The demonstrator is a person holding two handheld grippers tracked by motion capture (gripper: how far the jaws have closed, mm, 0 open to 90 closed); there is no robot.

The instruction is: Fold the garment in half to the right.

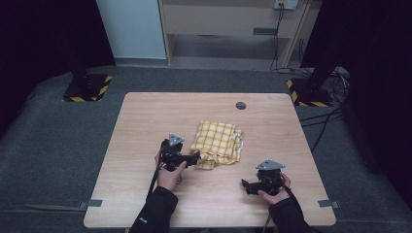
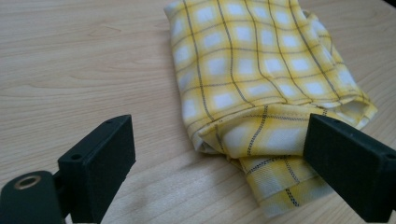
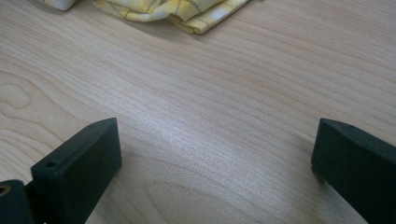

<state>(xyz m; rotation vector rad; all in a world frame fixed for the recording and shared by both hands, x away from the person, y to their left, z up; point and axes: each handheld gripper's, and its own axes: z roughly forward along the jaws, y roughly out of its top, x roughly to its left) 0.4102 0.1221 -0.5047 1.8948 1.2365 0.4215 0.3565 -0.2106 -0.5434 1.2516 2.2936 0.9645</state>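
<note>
On the wooden table (image 1: 145, 126), the yellow cloth (image 1: 217, 143) lies at the gaping left claw (image 1: 197, 158).

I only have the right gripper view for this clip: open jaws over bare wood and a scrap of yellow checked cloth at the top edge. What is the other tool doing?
Observer: The left tool is open, its jaws standing either side of the near corner of the yellow checked cloth, not yet closed on it.
Operator: Is the cloth spread out or bunched?
Observer: Folded into a rough, layered bundle; in the high view it lies near the middle of the table.
Operator: And where is my tool relative to it?
Observer: The right tool sits apart from the cloth, nearer the person's edge, pointing toward the left hand.
</note>
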